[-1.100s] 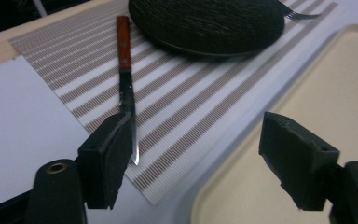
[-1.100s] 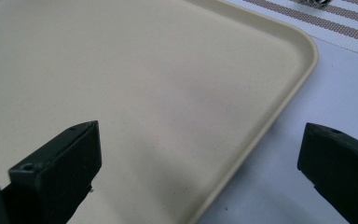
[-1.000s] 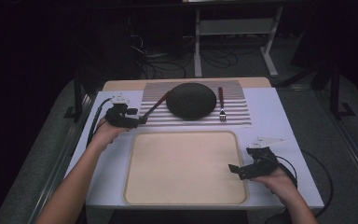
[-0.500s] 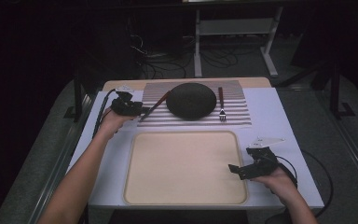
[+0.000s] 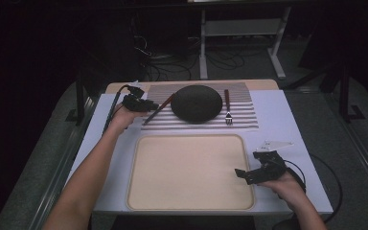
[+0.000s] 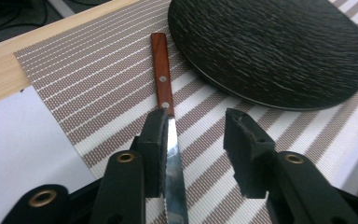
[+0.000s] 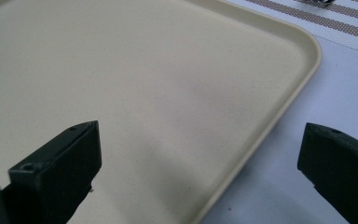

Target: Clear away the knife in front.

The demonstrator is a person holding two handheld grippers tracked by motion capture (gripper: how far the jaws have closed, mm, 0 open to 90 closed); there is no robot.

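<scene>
A knife with a red-brown wooden handle (image 5: 165, 101) (image 6: 161, 74) lies slanted on the striped placemat (image 5: 249, 112), left of a round black plate (image 5: 196, 103) (image 6: 270, 46). My left gripper (image 5: 146, 105) (image 6: 196, 135) is low over the knife. Its jaws have just been closing, and the steel blade (image 6: 172, 154) lies between them against the left pad, with a gap to the right pad. My right gripper (image 5: 244, 175) (image 7: 200, 154) stands wide open over the right edge of the beige tray (image 5: 187, 191) (image 7: 121, 70), holding nothing.
A fork (image 5: 228, 108) with a matching wooden handle lies on the placemat to the right of the plate. The tray takes up the middle of the white table (image 5: 292, 124). Cables trail from both grippers, and dark floor with table legs lies beyond.
My left hand has moved away from the table's left side, up and right onto the placemat, and its jaws now straddle the knife blade. The right hand has stayed put.
</scene>
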